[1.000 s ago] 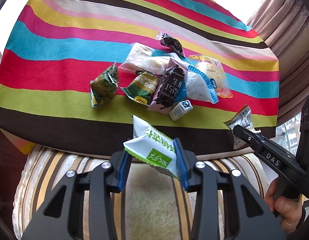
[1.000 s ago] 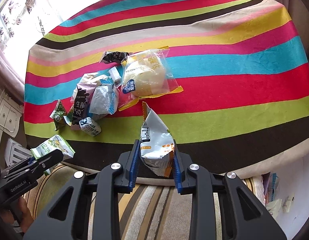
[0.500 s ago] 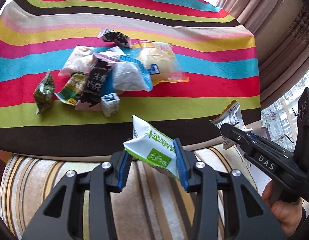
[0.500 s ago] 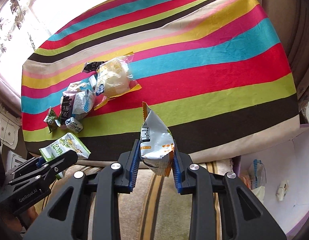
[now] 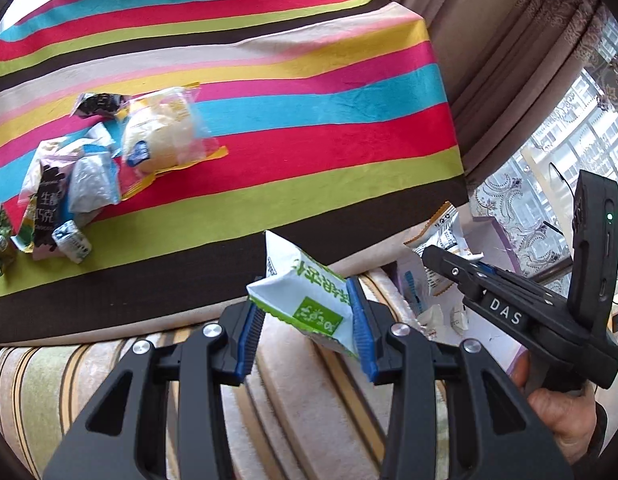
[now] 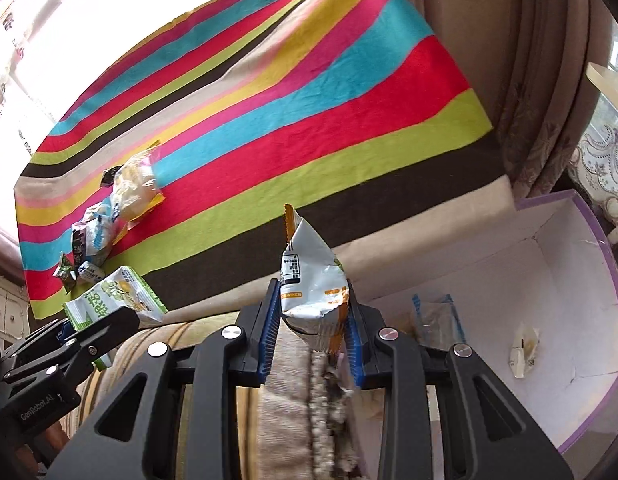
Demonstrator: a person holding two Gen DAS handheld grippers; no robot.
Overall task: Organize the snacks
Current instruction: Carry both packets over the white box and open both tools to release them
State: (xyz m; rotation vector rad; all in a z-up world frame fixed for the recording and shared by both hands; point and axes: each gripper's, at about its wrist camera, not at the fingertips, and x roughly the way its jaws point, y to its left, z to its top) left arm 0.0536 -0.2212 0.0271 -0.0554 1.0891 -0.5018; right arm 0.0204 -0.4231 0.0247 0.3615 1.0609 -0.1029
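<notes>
Premises: a domestic living room. Evidence: a table under a striped multicolour tablecloth (image 5: 309, 128), with a striped upholstered seat (image 5: 309, 420) set against its near edge. Heavy brown curtains (image 6: 549, 80) hang beside embroidered lace sheers (image 5: 521, 216) at a window. A white panelled cabinet (image 6: 5, 312) stands at the left edge. Packaged snacks (image 5: 69, 184) lie loose on the cloth.

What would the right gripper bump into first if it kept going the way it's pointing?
Probably the striped cushion just below the right gripper, which is shut on a silver-orange snack packet. The purple-rimmed box sits off to its side; depth is unclear.
</notes>
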